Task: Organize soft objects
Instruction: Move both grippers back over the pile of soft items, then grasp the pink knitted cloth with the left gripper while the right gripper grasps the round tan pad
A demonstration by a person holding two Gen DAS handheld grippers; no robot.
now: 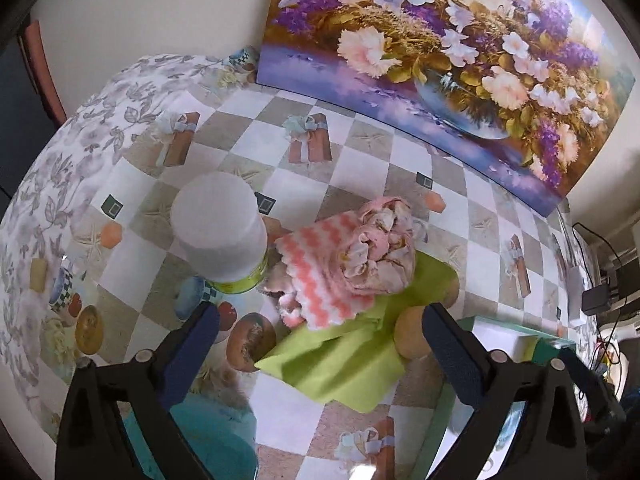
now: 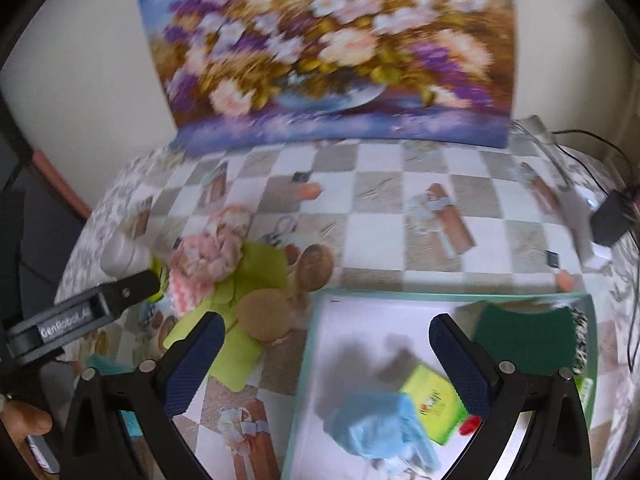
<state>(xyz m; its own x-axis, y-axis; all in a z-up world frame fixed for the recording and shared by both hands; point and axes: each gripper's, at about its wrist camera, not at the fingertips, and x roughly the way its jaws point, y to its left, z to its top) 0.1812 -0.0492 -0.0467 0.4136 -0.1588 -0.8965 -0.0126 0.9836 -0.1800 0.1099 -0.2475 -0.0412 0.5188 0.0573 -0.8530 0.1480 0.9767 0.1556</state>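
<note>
A pile of soft things lies on the checked tablecloth: a lime green cloth (image 1: pixel 340 364), a pink-and-white zigzag cloth (image 1: pixel 320 280) on it, and a rolled floral pink cloth (image 1: pixel 384 248) on top. My left gripper (image 1: pixel 320 344) is open and empty, just in front of the pile. The pile also shows in the right wrist view (image 2: pixel 208 264). My right gripper (image 2: pixel 326 356) is open and empty above a white box (image 2: pixel 352 316) that holds a light blue cloth (image 2: pixel 380 428), a dark green cloth (image 2: pixel 524 340) and a lime packet (image 2: pixel 432 404).
A white-lidded jar (image 1: pixel 220 224) stands left of the pile. A round cork lid (image 2: pixel 264 316) rests on the green cloth. A turquoise cloth (image 1: pixel 208 432) lies under my left gripper. A flower painting (image 1: pixel 440 60) leans on the wall behind. Cables and a black adapter (image 2: pixel 612 216) lie at the right.
</note>
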